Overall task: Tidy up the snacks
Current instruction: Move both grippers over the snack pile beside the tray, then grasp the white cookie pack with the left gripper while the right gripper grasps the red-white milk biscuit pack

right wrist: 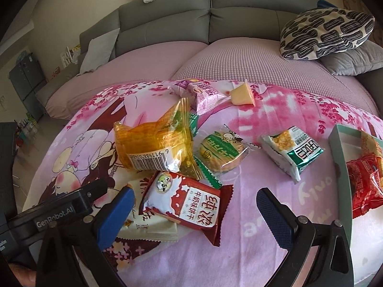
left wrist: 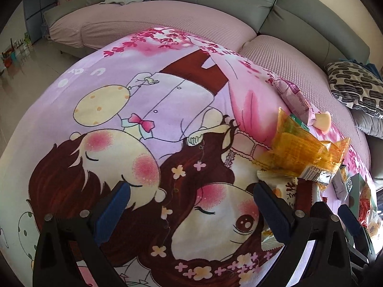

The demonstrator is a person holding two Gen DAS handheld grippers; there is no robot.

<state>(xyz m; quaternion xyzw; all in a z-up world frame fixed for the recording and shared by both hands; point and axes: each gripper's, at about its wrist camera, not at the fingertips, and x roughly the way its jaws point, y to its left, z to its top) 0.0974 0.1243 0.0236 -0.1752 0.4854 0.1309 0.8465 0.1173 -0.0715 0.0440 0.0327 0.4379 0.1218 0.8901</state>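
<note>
Several snack packs lie on a pink cartoon cloth. My right gripper is open just above a red and white milk biscuit pack, which lies between its fingers. Beyond it are an orange cracker pack, a green round-cake pack, a green and white pack, a purple pack and a jelly cup. A teal box at the right holds a red pack. My left gripper is open and empty over bare cloth; the orange pack lies to its right.
A cream pack lies under the red and white pack, by my left finger. The left gripper's body is close at the lower left. A grey sofa with a patterned cushion stands behind the cloth.
</note>
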